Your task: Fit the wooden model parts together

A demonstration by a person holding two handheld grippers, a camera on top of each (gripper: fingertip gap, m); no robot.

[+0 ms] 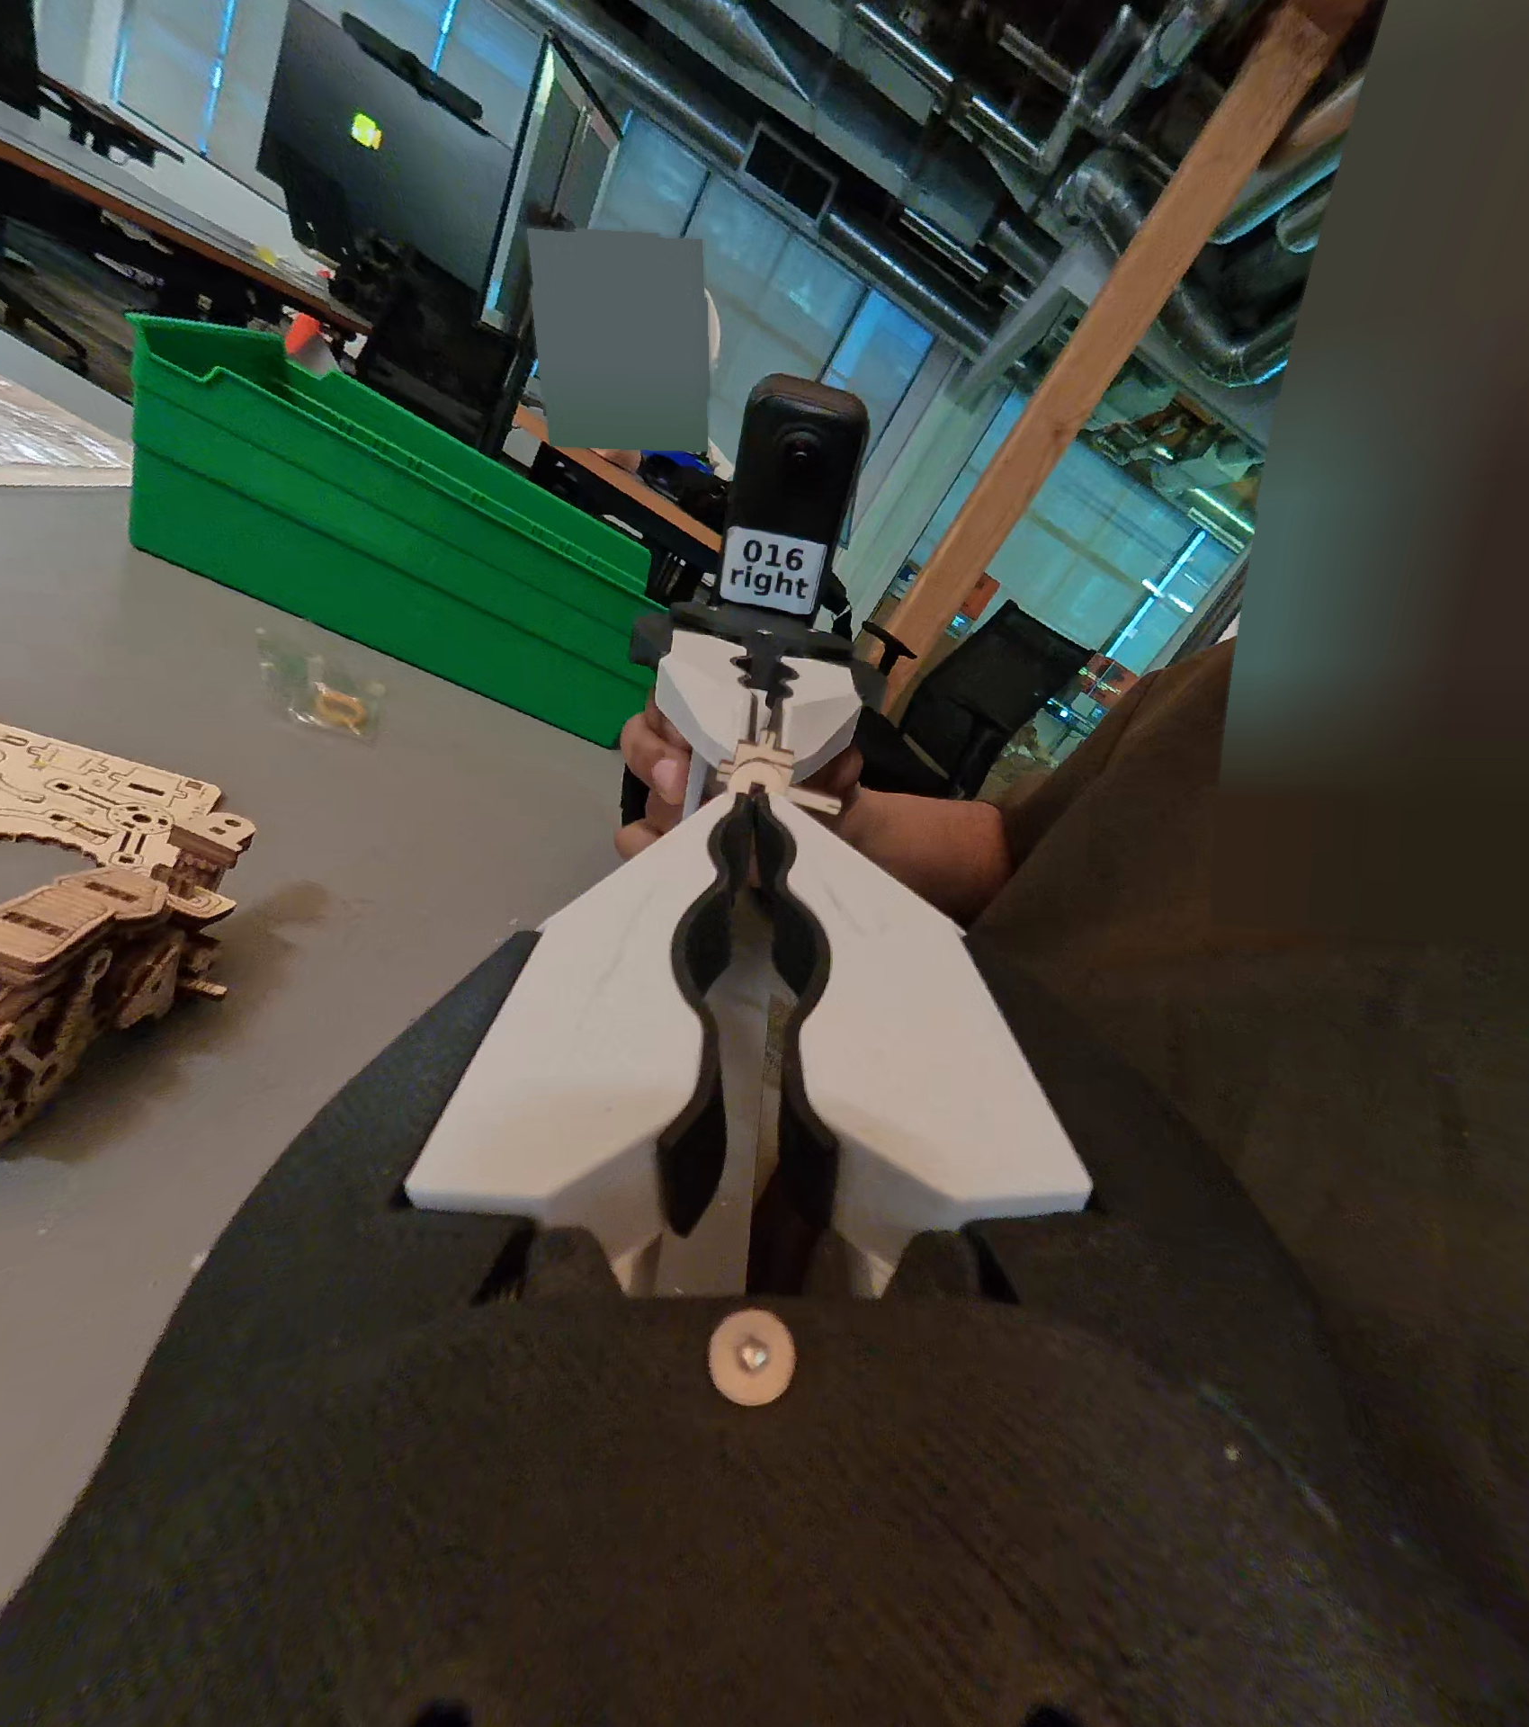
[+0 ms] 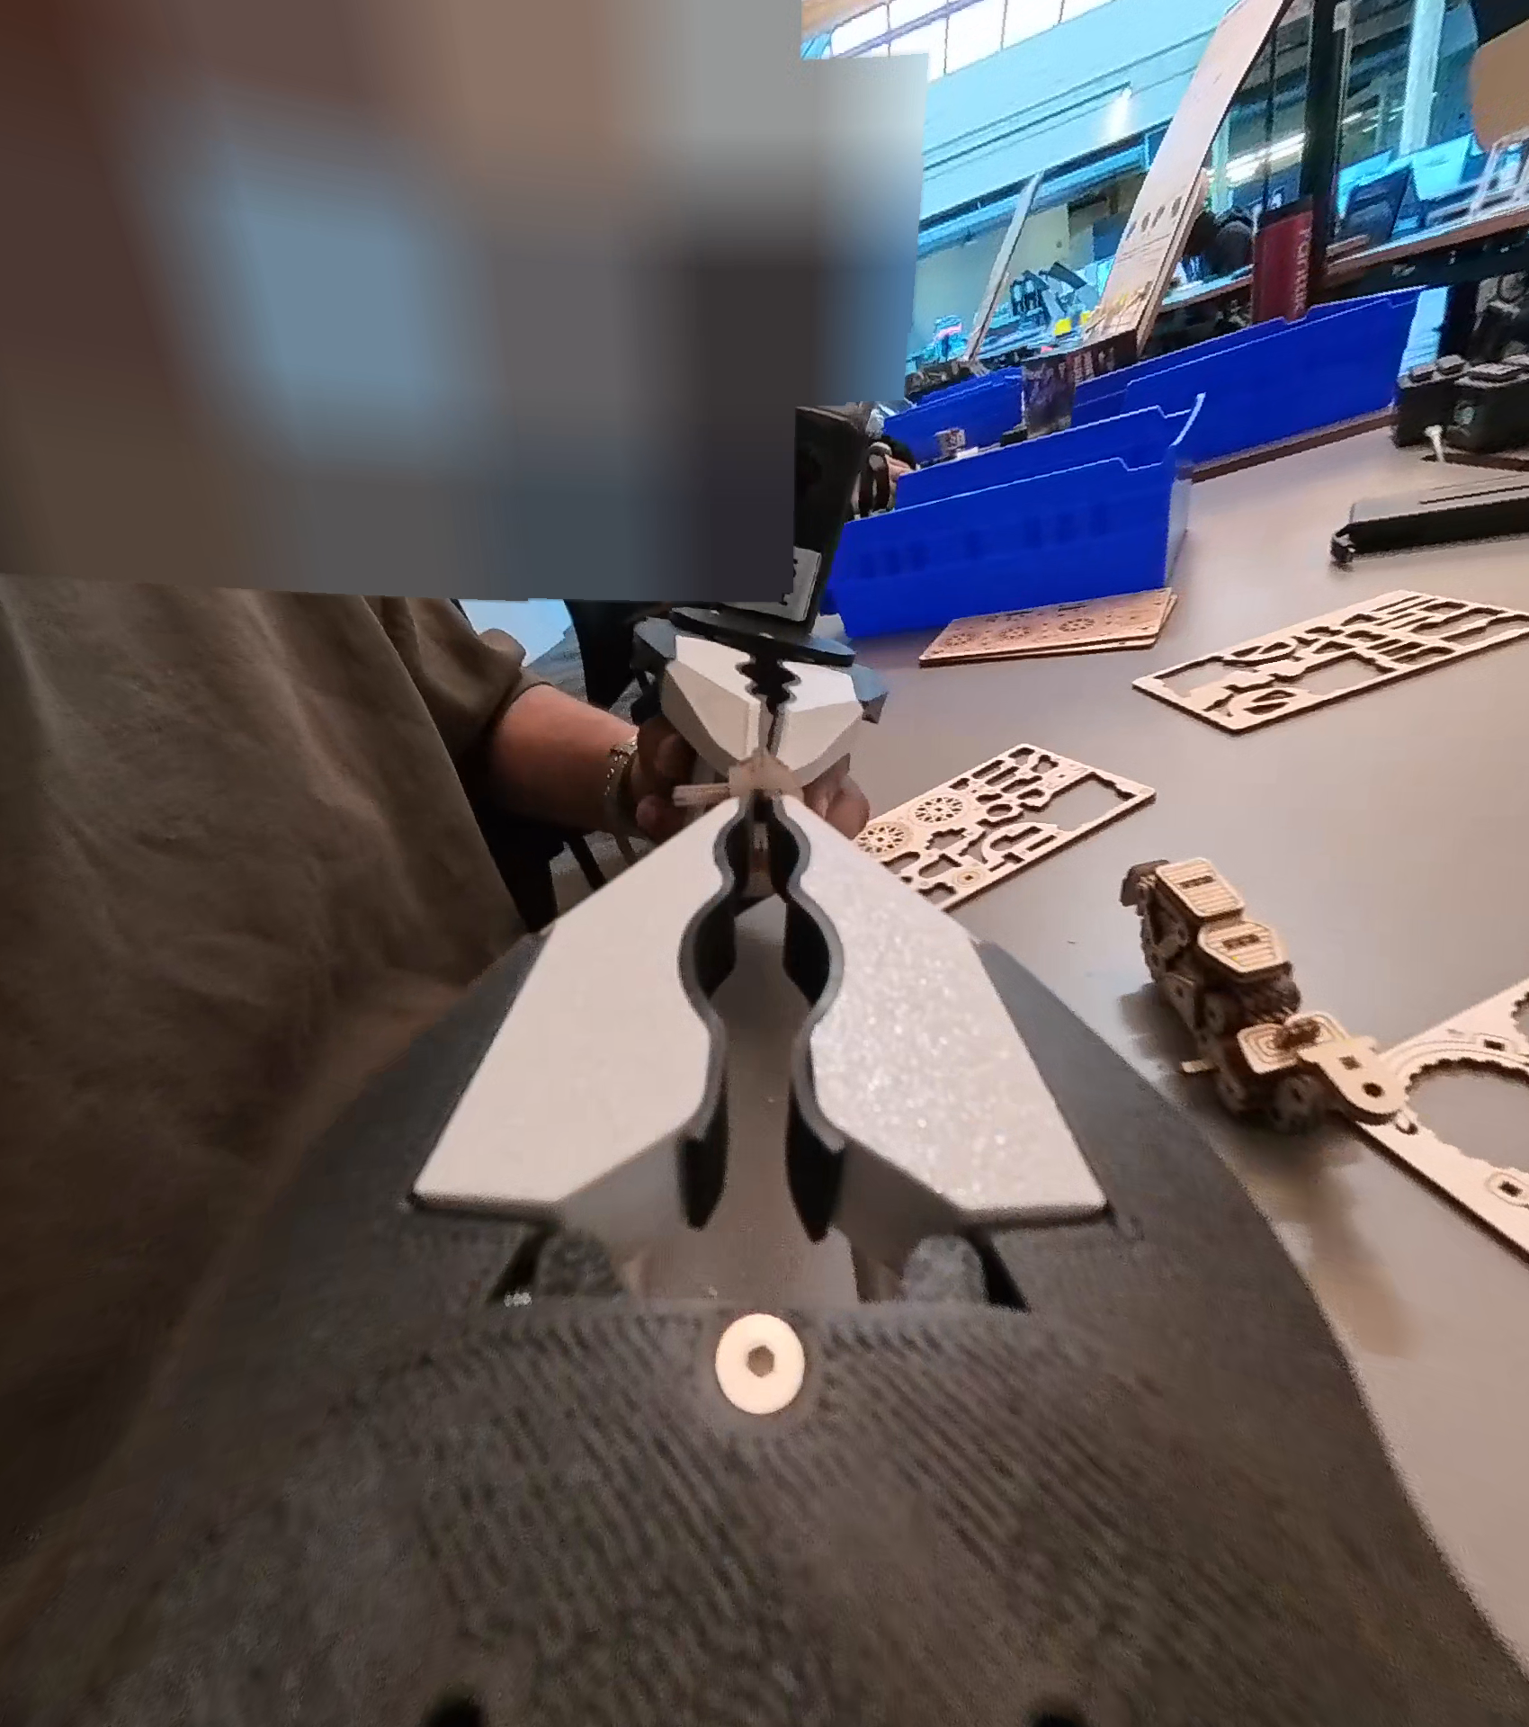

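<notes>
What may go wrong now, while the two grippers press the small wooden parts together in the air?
The small wooden parts are pinched only at the tips of the left gripper and right gripper, so they might slip or snap. If dropped, they could fall onto the grey table.

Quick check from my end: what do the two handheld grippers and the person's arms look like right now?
Both the left gripper and right gripper have white faceted jaws with wavy black liners on black textured bodies. A black camera bearing a white label tops the right one. The person wears brown short sleeves and a wrist bracelet.
</notes>
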